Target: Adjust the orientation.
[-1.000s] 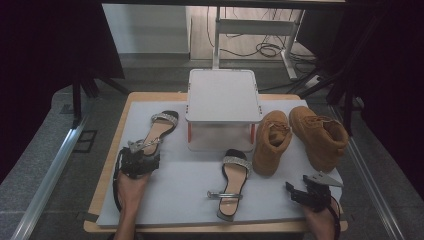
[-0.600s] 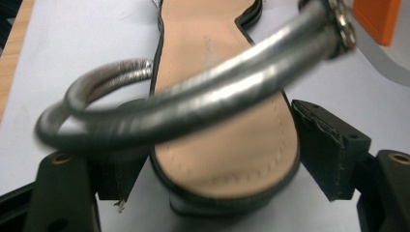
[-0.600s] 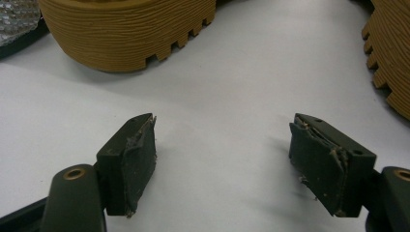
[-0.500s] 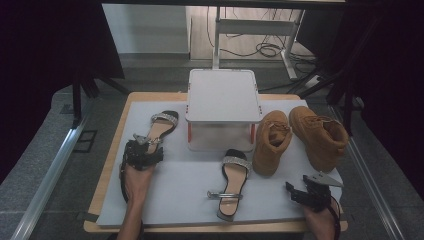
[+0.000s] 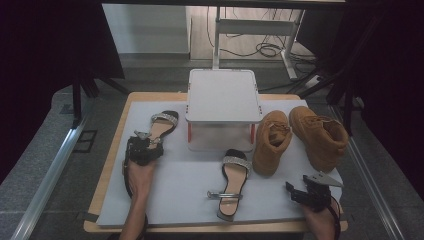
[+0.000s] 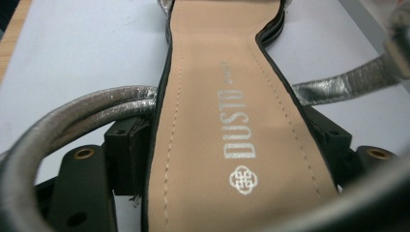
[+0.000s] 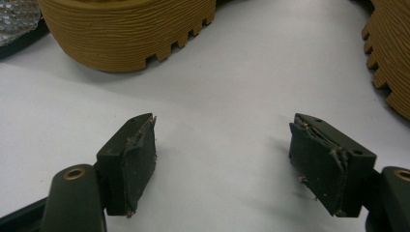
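Left sandal (image 5: 159, 126): lies at the left of the white mat (image 5: 180, 190), long axis running from near-left to far-right, toe end with its glittered strap toward the white box (image 5: 222, 107), heel end toward the person. The left gripper (image 5: 145, 146) sits at the heel end. The left gripper view shows the tan insole (image 6: 227, 106) with a silver brand print running between the two black jaws, a pad close against each edge of the sole; the jaws have just been closing with the sandal between them, and they appear to press on it. The same view shows the silver ankle straps (image 6: 82, 108) looping out on either side, detail too small to read from above.

Second sandal (image 5: 231, 181): lies in the middle near the front, toe toward the box, free of both grippers.

Boots: two tan boots, the left boot (image 5: 270, 142) just beside the box, the right boot (image 5: 320, 136) farther right. The right gripper view shows their ridged soles (image 7: 130, 34), not visible from above.

Right gripper (image 5: 299, 192): at the mat's near-right corner, jaws standing apart with bare mat between them.

Count: two sandals, two boots, one box, two grippers.
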